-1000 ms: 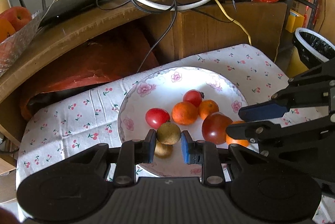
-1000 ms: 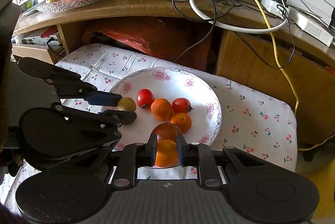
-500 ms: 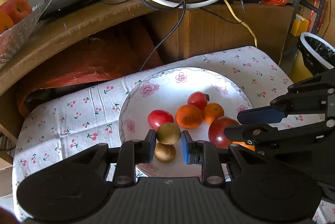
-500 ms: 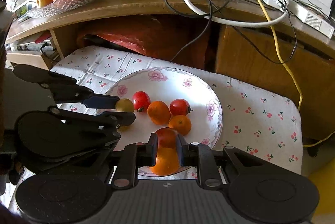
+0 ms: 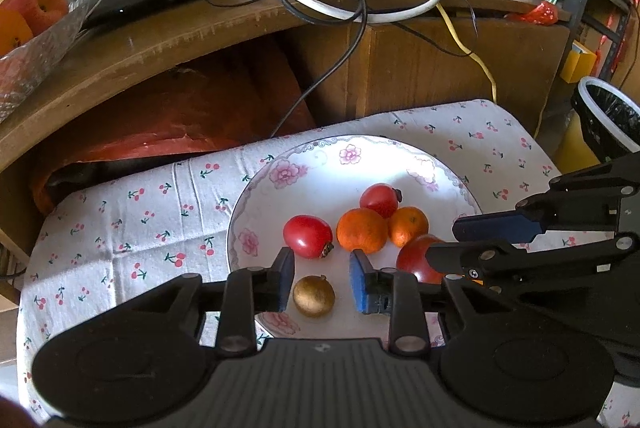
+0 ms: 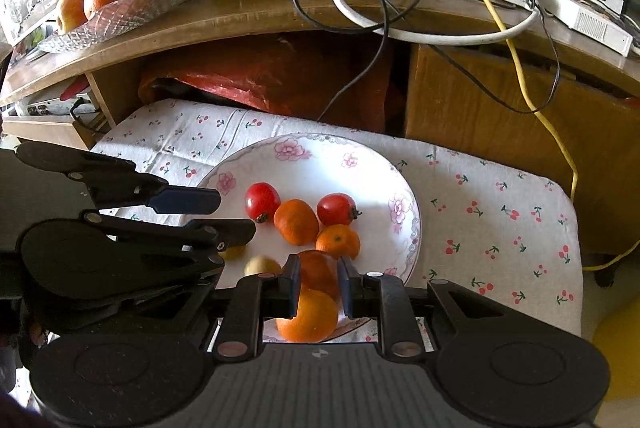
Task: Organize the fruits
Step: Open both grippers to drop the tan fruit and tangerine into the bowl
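Observation:
A flowered white plate (image 5: 360,168) (image 6: 320,168) lies on a cherry-print cloth. It holds two small tomatoes (image 5: 308,236), two mandarins (image 5: 362,230), a large red tomato (image 5: 412,260) and a brown kiwi (image 5: 314,296) (image 6: 262,265). My left gripper (image 5: 321,280) (image 6: 236,214) is open and hovers over the kiwi without touching it. My right gripper (image 6: 319,282) (image 5: 442,240) has its jaws a narrow gap apart above the large tomato. An orange (image 6: 308,316) lies just under them at the plate's near rim, partly hidden by the fingers.
Behind the cloth (image 6: 500,208) stands a wooden desk (image 5: 160,40) piled with cables and a router. A glass bowl (image 6: 120,8) of oranges and an apple sits on its left end. A red bag fills the space below. A lined bin (image 5: 612,120) stands at the right.
My left gripper opened and let go of the kiwi, which now rests on the plate. The right gripper's gap is unchanged, and the orange has slid lower in its view.

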A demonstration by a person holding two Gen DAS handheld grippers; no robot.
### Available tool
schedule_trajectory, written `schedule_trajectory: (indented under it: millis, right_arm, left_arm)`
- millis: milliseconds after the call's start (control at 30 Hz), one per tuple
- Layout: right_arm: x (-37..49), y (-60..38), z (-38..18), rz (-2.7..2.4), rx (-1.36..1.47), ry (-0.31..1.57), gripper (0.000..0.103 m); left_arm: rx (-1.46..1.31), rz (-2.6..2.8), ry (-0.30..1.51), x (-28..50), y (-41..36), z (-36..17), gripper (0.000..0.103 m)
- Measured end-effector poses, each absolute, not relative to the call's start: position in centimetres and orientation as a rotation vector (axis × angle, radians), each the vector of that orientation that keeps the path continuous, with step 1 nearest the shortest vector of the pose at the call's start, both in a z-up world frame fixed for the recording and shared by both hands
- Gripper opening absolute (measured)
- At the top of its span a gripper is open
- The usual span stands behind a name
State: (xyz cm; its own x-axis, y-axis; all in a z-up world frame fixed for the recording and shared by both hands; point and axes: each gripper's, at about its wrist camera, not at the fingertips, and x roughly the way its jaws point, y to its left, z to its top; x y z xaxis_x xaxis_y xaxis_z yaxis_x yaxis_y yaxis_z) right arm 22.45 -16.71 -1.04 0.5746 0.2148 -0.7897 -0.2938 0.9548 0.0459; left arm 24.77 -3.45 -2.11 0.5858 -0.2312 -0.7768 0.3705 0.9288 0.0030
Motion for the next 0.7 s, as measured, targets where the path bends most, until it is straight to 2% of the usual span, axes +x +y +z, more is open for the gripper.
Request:
schedule_trajectory:
  millis: [700]
  right_arm:
    - [20.4, -18.0, 0.6, 0.224, -0.068, 0.881, 0.017]
  left_arm:
    - [0.168, -0.344, 0.853, 22.3, -3.7, -0.7, 0.041]
